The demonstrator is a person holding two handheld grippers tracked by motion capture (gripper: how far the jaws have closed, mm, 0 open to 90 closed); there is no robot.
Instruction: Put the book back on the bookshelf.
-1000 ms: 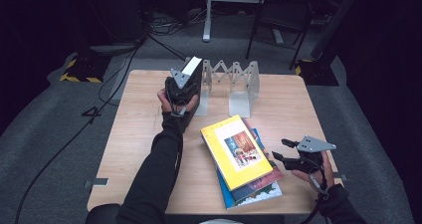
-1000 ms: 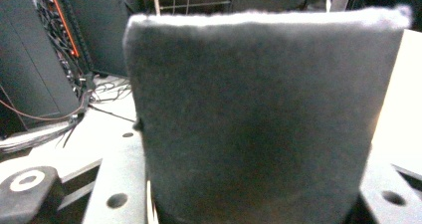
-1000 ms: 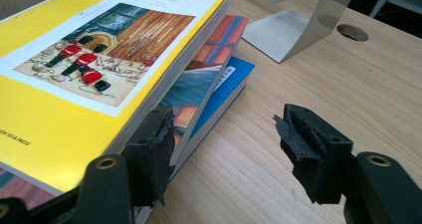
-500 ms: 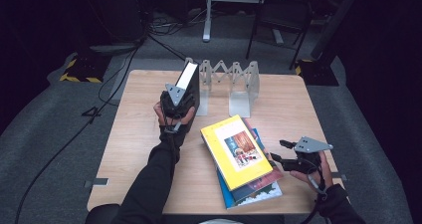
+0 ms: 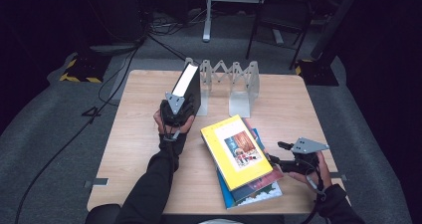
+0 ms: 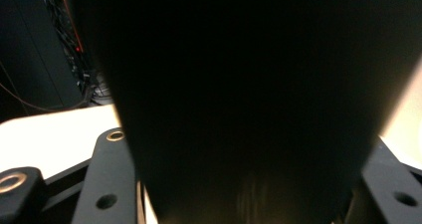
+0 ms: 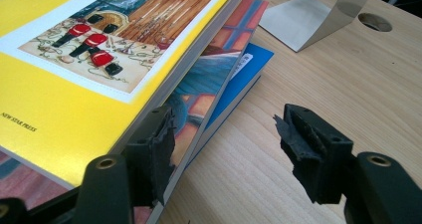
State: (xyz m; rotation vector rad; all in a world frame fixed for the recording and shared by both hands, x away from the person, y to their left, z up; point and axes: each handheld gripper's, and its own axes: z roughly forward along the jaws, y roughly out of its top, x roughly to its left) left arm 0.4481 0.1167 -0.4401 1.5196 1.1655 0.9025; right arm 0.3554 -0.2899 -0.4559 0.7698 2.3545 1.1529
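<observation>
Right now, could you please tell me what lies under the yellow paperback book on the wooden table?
Under the yellow paperback book lie a red-and-blue illustrated book and, lowest, a blue book. Most of both covers is hidden.

Dark room, grey carpet point(image 5: 59, 149) — cables point(image 5: 124, 69), chair point(image 5: 276, 22)

The table point(image 5: 149, 149) is seen from above and from the person's side in the high view, looking forward and down, far enough off that the whole top and the floor around it are taken in. The left gripper view is held very close behind a black book point(image 6: 249, 99), along its jaws, with a strip of tabletop at the left. The right gripper view is set low over the table, looking along its jaws at the yellow book point(image 7: 74, 84) close by. The book stack, the tabletop and the metal rack point(image 5: 234, 82) are shared by the high view and the right gripper view.
</observation>
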